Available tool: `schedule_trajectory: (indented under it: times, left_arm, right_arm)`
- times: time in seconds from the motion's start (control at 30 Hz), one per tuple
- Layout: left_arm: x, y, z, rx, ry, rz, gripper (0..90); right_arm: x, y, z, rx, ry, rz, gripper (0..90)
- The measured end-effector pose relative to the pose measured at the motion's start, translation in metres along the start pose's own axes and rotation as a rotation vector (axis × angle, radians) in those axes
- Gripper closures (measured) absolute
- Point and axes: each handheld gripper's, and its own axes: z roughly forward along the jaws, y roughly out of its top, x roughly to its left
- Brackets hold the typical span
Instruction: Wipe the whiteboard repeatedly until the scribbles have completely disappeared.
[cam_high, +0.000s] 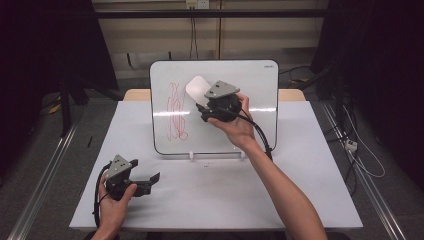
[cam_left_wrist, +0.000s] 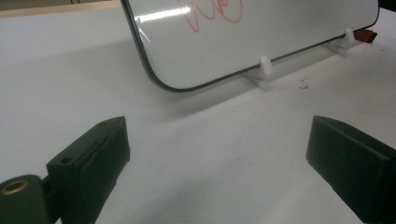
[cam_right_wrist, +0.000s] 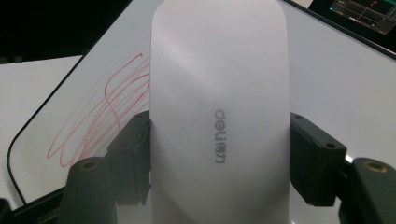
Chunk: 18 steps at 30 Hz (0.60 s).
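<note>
Your right gripper (cam_high: 202, 102) holds a white whiteboard eraser (cam_high: 197, 88) in front of the upright whiteboard (cam_high: 250, 90), just right of a red marker scribble (cam_high: 176, 111). In the right gripper view, the fingers (cam_right_wrist: 133, 154) are clamped on the eraser's two long sides, near its lower half, with the grey brand lettering facing the camera.

The eraser looks like a smooth, rigid plastic shell, and I judge it light. The glossy sides could slip under sideways drag, so the grip across the width, where the body is broadest, seems the soundest hold. The felt face is turned away from view; I cannot tell whether it touches the board yet.

The whiteboard stands tilted on small white clip feet (cam_left_wrist: 264, 70) on the white bench (cam_high: 300, 175). It looks thin and light, so a hard push could tip or slide it.

Your left gripper (cam_high: 147, 181) rests low on the bench, near its front left, well apart from the board. Its fingers (cam_left_wrist: 93, 154) stand wide open with nothing between them.
</note>
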Motion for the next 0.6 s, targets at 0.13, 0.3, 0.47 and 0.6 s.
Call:
schedule_trajectory:
  times: [0.13,0.3,0.47,0.6]
  left_arm:
    - [-0.001,0.000,0.000,-0.005,-0.008,-0.001,6.0]
    - [-0.001,0.001,-0.001,-0.008,-0.013,0.000,5.9]
    - [0.000,0.002,-0.002,-0.011,-0.001,-0.015,6.0]
    - [-0.002,0.003,-0.004,-0.014,0.000,-0.009,6.0]
  right_arm:
    - [0.006,0.007,0.006,0.006,-0.002,-0.023,32.0]
    - [0.012,0.014,0.012,0.016,-0.004,-0.040,32.0]
    - [0.015,0.023,0.025,0.025,-0.010,-0.045,32.0]
    - [0.016,0.032,0.034,0.037,-0.015,-0.056,32.0]
